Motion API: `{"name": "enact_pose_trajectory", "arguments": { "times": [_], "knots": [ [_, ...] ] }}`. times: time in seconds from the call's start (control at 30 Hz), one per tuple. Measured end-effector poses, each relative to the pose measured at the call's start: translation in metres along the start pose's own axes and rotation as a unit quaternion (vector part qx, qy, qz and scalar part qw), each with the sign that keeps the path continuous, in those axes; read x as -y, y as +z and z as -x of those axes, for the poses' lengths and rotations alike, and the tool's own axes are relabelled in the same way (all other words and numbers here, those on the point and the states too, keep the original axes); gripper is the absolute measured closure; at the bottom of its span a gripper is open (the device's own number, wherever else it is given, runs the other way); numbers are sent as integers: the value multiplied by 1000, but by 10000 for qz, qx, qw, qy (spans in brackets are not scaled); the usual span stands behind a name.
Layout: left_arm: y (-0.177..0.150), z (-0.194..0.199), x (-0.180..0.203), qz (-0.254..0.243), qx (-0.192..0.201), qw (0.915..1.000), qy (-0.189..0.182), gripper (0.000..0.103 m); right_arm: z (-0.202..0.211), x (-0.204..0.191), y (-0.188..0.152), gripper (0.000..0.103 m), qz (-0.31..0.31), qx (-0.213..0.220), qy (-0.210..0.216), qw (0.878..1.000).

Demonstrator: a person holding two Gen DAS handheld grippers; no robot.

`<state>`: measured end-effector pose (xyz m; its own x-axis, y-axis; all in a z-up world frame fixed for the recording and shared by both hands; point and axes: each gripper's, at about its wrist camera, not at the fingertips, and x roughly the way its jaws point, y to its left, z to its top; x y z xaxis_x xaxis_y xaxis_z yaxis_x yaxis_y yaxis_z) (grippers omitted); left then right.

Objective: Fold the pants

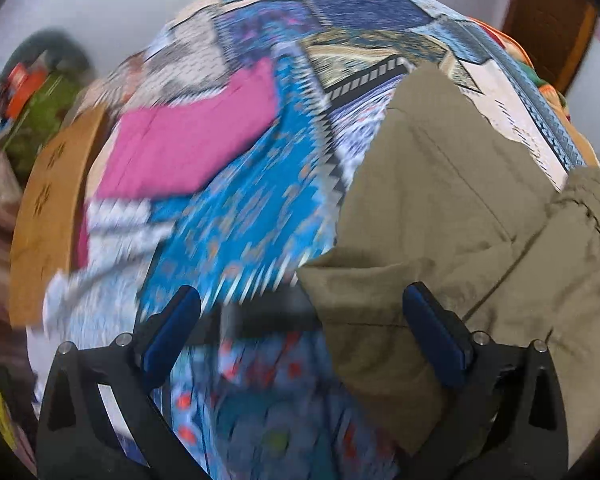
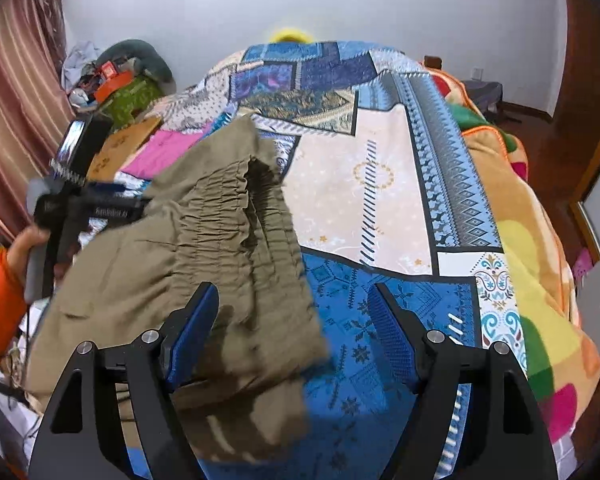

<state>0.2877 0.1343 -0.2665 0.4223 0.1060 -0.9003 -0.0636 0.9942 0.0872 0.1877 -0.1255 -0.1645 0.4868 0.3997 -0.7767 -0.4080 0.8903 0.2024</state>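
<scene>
On patchwork bedspread (image 2: 380,200): khaki pants (image 2: 204,248) bunched; left claw (image 1: 300,312), right claw (image 2: 292,312) both wide, holding nothing.

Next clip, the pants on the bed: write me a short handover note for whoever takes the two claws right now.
Left claw: open, holding nothing, poised over the left edge of the khaki pants; this view is motion-blurred.
Right claw: open, holding nothing, over the elastic waistband end.
Pants lie rumpled on the patchwork bedspread, the waistband bunched and part of the cloth already lying doubled over. A pink cloth lies further back on the left.
Done: no neat fold to be seen.
Left: grip the cloth, smooth it flat, then fold.
</scene>
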Motion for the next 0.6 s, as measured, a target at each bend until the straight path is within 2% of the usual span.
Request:
{"name": "enact_pose_trajectory", "arguments": {
  "times": [0.17,0.3,0.4,0.5,0.53,0.6],
  "knots": [
    [-43,27,-8,207,7,9997,134,0,22,-16,-12,28,144,103,174,9997],
    [-78,46,-9,529,-37,9983,-242,0,24,-31,-27,28,357,40,284,9989],
    [-95,56,-9,729,16,9965,-402,0,13,-34,-40,29,462,-199,277,9984],
    [-107,61,-13,901,65,9940,-619,0,2,-23,-46,38,386,-250,150,9988],
    [-110,62,-16,962,76,9931,-666,0,0,-19,-46,44,306,-272,151,9990],
    [-116,65,-20,1022,118,9930,-580,0,-3,-9,-46,50,142,-278,212,9993]
  ]
}}
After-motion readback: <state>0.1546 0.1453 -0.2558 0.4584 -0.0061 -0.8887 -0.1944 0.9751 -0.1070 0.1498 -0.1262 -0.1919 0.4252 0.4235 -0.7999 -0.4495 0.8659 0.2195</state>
